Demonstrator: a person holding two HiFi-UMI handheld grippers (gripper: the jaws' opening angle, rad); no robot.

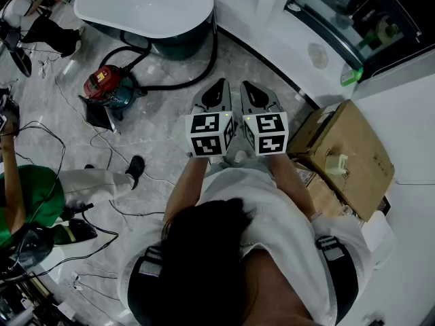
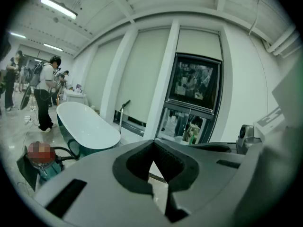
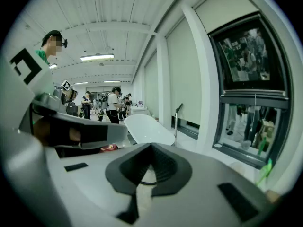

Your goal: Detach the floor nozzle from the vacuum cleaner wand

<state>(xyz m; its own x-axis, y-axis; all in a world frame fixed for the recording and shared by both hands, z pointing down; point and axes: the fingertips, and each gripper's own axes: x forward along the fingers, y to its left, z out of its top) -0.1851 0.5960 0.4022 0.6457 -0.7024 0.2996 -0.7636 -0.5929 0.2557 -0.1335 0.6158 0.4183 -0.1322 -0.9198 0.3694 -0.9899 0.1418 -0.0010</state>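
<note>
A red and teal canister vacuum [image 1: 107, 87] stands on the marble floor at the left, and its black hose [image 1: 197, 77] loops round the foot of a bathtub. No wand or floor nozzle shows in any view. My left gripper [image 1: 216, 95] and right gripper [image 1: 257, 98] hang side by side at chest height over the floor, well apart from the vacuum. In the left gripper view the left gripper [image 2: 154, 148] has its jaws shut with nothing between them, and the vacuum [image 2: 46, 164] sits low at the left. The right gripper [image 3: 150, 150] is also shut and empty.
A white bathtub [image 1: 146, 5] stands beyond the vacuum. A cardboard box [image 1: 350, 151] lies at my right beside a white wall. A person in green [image 1: 30, 195] sits at the left among loose cables [image 1: 47, 148]. Windows run along the far side.
</note>
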